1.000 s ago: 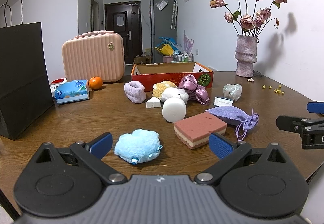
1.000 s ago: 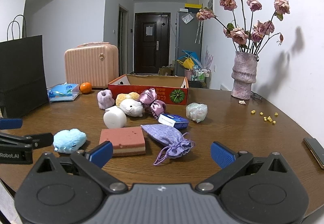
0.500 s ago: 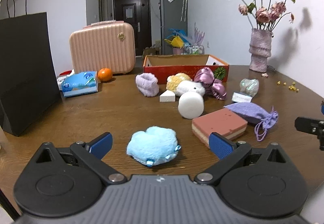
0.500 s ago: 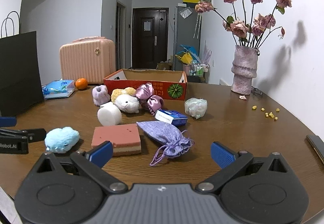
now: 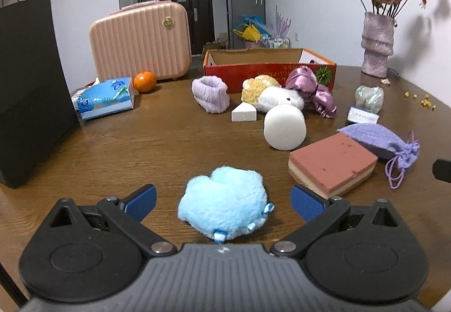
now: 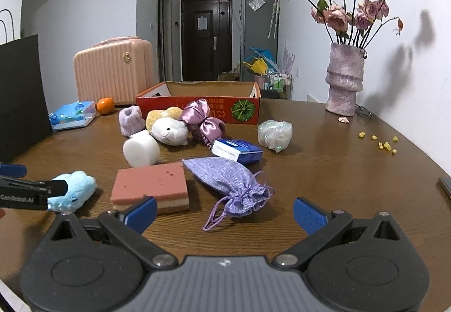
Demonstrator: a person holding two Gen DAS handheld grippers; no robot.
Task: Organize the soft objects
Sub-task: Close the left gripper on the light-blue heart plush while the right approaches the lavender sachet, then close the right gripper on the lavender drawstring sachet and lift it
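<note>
Plush [image 5: 224,200], pale blue and fluffy, lay on the table [image 5: 141,143] at its near edge, right between the spread fingers of the left gripper [image 5: 224,200]. That gripper was held low and level, pointing across the table toward the box [image 5: 267,68]. Its blue pads [image 5: 139,200] stood wide apart on either side of the plush, and neither touched it. In the right wrist view the left gripper [image 6: 60,188] came in from the left edge, its dark finger crossing in front of the plush [image 6: 74,188].

The right gripper [image 6: 224,212] was also held low and level, near the table's front edge, with its fingers spread wide and nothing between them. Just ahead of its left pad [image 6: 141,212] lay the pink sponge [image 6: 150,188]; the purple pouch [image 6: 229,181] lay ahead of the gap, its drawstring trailing toward the gripper. Neither was touched.

Farther back stood a white cylinder [image 6: 141,150], a white plush animal [image 6: 169,131], a satin bow [image 6: 201,121] and a lilac wristband [image 6: 129,120], all close together in front of the red box [image 6: 197,103].
</note>
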